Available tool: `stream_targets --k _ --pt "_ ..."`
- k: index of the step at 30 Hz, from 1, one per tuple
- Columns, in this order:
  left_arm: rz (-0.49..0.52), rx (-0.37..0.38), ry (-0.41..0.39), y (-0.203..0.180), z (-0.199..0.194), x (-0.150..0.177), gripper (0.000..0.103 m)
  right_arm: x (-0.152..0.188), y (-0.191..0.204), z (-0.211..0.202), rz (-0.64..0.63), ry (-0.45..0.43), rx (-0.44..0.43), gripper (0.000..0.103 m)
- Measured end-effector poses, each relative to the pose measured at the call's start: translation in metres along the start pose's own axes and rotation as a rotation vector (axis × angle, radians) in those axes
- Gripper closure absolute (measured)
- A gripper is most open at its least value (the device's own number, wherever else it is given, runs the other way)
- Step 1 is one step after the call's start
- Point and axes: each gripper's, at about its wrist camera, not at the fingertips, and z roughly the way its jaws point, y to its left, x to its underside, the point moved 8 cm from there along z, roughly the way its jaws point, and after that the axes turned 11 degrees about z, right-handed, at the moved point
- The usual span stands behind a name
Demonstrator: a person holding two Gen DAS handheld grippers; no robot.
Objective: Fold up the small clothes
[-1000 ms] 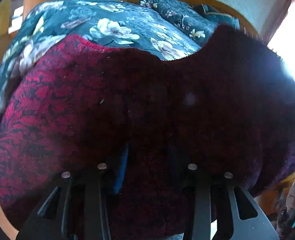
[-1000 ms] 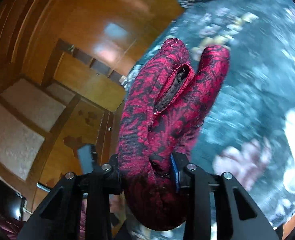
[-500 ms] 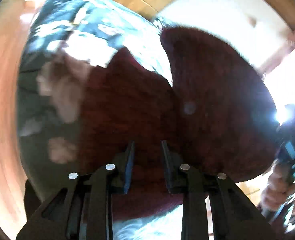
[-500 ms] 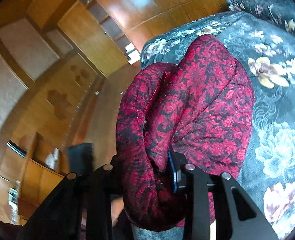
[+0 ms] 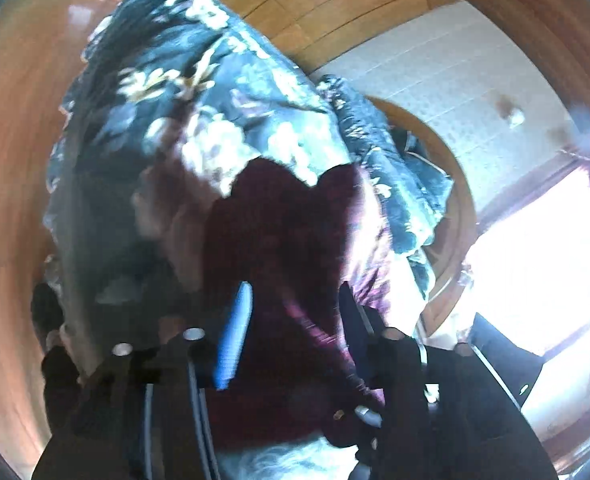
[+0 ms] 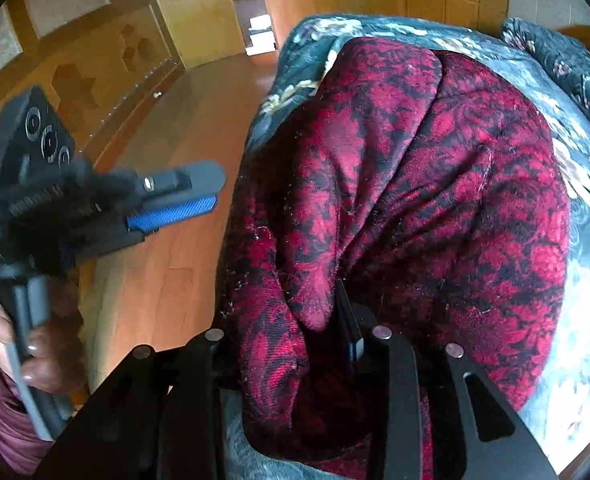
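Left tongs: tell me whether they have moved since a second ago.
Yes. The left tongs have opened and backed away from the floral bedcover: the red garment fills less of their view, more bedcover shows.

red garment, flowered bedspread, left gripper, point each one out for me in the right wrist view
red garment (image 6: 435,184), right wrist view, on the middle of its patterned cloth.
flowered bedspread (image 6: 587,280), right wrist view, on bare cover right of the garment.
left gripper (image 6: 199,188), right wrist view, at its fingertips over the floor.
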Motion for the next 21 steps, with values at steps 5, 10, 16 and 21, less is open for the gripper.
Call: stream_targets --k 5,10,16,21 --pt "0.087 0.015 0.055 -0.028 0.024 -0.016 0.048 -0.001 -0.002 -0.021 0.0 -0.06 -0.13 0.048" --pt "0.168 -0.001 0.235 -0.047 0.071 -0.01 0.047 0.002 0.004 -0.039 -0.014 -0.09 -0.227 0.038" --pt "0.26 -0.077 0.263 -0.056 0.085 -0.01 0.087 0.014 0.002 -0.075 -0.023 -0.094 -0.321 0.03" --pt "0.288 -0.119 0.203 -0.059 0.06 -0.011 0.087 0.005 -0.029 -0.117 0.029 -0.161 -0.334 0.03"
